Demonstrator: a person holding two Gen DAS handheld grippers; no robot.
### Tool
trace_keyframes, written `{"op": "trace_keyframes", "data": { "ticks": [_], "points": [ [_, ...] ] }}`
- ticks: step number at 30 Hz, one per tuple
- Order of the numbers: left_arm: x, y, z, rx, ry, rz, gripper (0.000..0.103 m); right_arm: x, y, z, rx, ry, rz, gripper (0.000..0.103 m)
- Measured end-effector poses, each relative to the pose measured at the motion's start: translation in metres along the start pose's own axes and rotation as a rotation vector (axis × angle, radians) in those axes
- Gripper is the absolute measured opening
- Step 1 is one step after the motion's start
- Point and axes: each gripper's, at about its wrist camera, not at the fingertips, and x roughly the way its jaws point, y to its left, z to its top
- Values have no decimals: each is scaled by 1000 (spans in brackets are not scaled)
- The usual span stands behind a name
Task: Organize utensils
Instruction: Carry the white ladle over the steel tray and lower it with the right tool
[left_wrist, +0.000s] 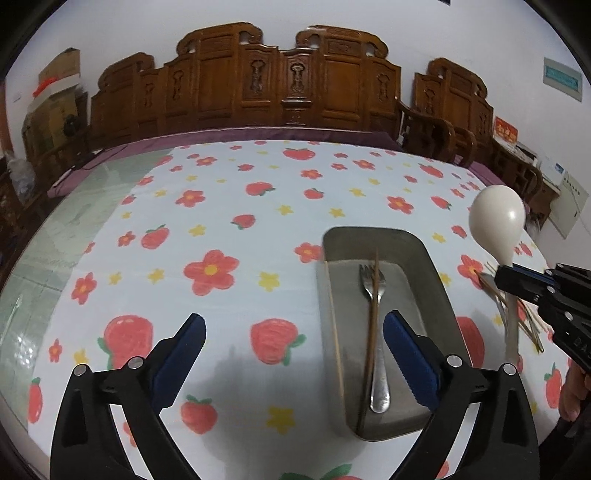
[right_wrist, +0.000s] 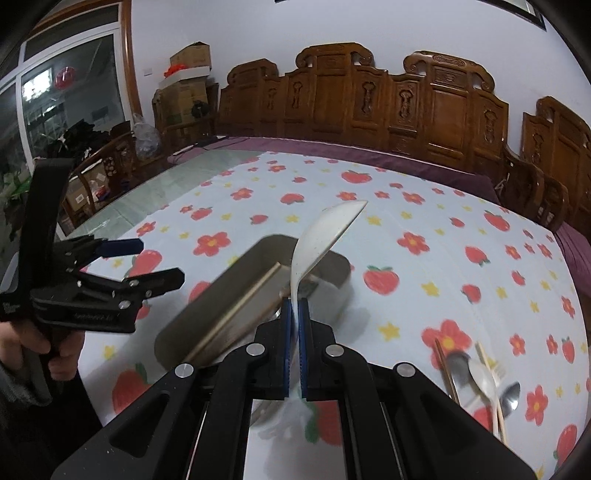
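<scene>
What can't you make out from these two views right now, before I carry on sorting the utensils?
- Loose utensil pile: motion blur in the right wrist view; the right gripper covers part of it in the left wrist view. Count unclear.
- White spoon handle end: hidden between the pads.
- Metal tray contents: right wrist view smeared; the fork shows only in the left wrist view.

A home: carved wooden chairs (left_wrist: 280, 77), strawberry-print tablecloth (left_wrist: 221, 206).

No legible text — only blurs.
</scene>
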Motion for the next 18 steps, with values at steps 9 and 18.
{"op": "trace_keyframes", "data": {
  "ticks": [9,18],
  "points": [
    [-3,16,3,-28,-9,15,93,44,16,24,-39,38,-2,4],
    [-7,27,5,-49,-15,25,93,84,27,10,-4,133,63,4]
  ]
}}
